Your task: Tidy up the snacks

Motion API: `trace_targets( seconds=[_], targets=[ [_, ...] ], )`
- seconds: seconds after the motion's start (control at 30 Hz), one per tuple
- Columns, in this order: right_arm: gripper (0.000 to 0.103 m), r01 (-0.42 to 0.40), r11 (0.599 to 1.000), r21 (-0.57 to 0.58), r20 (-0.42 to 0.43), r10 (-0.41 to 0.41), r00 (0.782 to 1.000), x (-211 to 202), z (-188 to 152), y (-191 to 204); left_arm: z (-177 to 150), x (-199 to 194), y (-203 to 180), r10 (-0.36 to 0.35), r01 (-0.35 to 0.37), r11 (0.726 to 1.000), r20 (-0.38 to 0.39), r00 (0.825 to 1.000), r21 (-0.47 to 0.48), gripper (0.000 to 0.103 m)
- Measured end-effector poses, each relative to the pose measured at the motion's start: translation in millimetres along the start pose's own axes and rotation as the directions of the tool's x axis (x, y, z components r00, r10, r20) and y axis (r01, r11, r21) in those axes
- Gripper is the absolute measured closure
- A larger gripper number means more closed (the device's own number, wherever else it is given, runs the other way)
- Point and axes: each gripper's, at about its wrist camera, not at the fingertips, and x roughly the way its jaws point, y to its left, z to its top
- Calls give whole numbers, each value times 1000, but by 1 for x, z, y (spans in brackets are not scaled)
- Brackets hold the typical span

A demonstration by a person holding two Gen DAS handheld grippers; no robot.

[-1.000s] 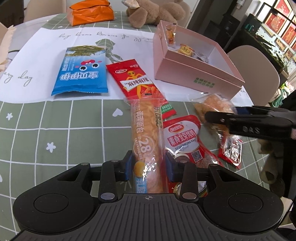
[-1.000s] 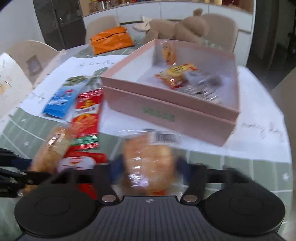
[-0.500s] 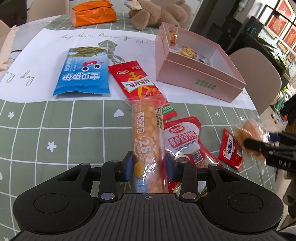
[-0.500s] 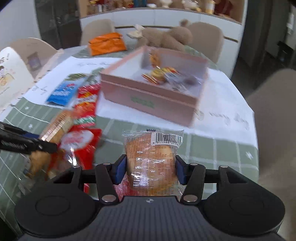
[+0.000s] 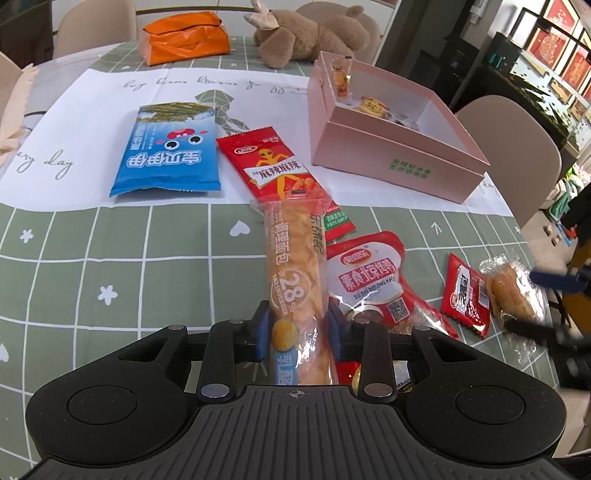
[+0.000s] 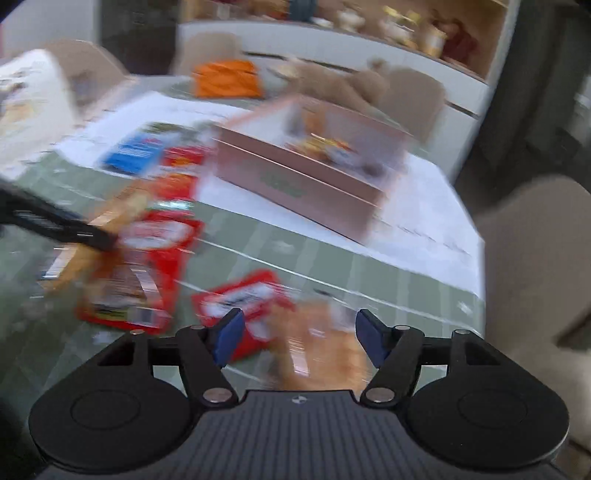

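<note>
My left gripper (image 5: 297,334) is shut on a long orange bread stick packet (image 5: 295,280), which points toward the pink box (image 5: 395,166). My right gripper (image 6: 299,338) is open over a small clear-wrapped bun (image 6: 321,347) lying on the green checked tablecloth. In the left wrist view that bun (image 5: 511,297) lies at the table's right edge with the right gripper's fingers (image 5: 554,278) spread around it. The right wrist view is blurred. The pink box (image 6: 306,181) holds several small snacks.
On the table lie a blue snack bag (image 5: 168,153), a long red packet (image 5: 280,170), a red-and-white pouch (image 5: 373,280) and a small red sachet (image 5: 465,295). An orange bag (image 5: 184,35) and a plush bear (image 5: 310,31) sit at the back. Chairs stand around.
My right gripper has pulled back from the pink box to the table's near right edge, lowered the bun onto the cloth and opened. The left gripper keeps its hold and has barely moved.
</note>
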Motion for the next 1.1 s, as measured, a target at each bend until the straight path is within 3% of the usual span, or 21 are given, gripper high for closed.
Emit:
trace_targets(
  seconds=[0.07,0.13,0.23,0.3,0.43,0.6,0.73,0.9,1.0,1.07,1.1],
  targets=[
    [36,-151,988,27,-18,152,988,-2,3,3,0,0,0,0,0,1000,3,1000,0,68],
    [36,-245,966,87,-87,252,964,10,3,4,-1,-1,1,-4,4,1000,5,1000,-6,68],
    [36,-156,980,127,-154,175,972,33,0,2,-1,-1,2,-7,7,1000,5,1000,-11,67],
    [35,-91,986,139,-131,109,985,39,2,-1,0,-1,2,-4,4,1000,4,1000,-12,67],
    [24,-56,973,222,-103,80,991,51,9,-2,0,-1,1,0,0,1000,5,1000,-12,67],
    [16,-8,983,182,-72,22,997,65,15,17,-1,-1,2,-2,2,1000,12,1000,-24,67],
    [13,-3,984,179,-15,6,1000,74,14,22,-3,-2,2,-1,2,1000,19,1000,-30,67],
    [11,7,981,192,-4,-7,1000,84,22,21,-1,-2,5,-12,12,999,3,1000,-51,67],
    [19,-1,984,180,-11,3,1000,81,21,18,-2,-3,5,-16,16,999,0,1000,-49,67],
    [43,-5,985,171,-10,7,1000,74,18,16,-2,-2,4,-12,12,999,-1,1000,-45,67],
    [45,-20,987,160,-20,24,1000,70,19,14,-2,-2,4,-10,10,999,-2,1000,-44,67]
  ],
)
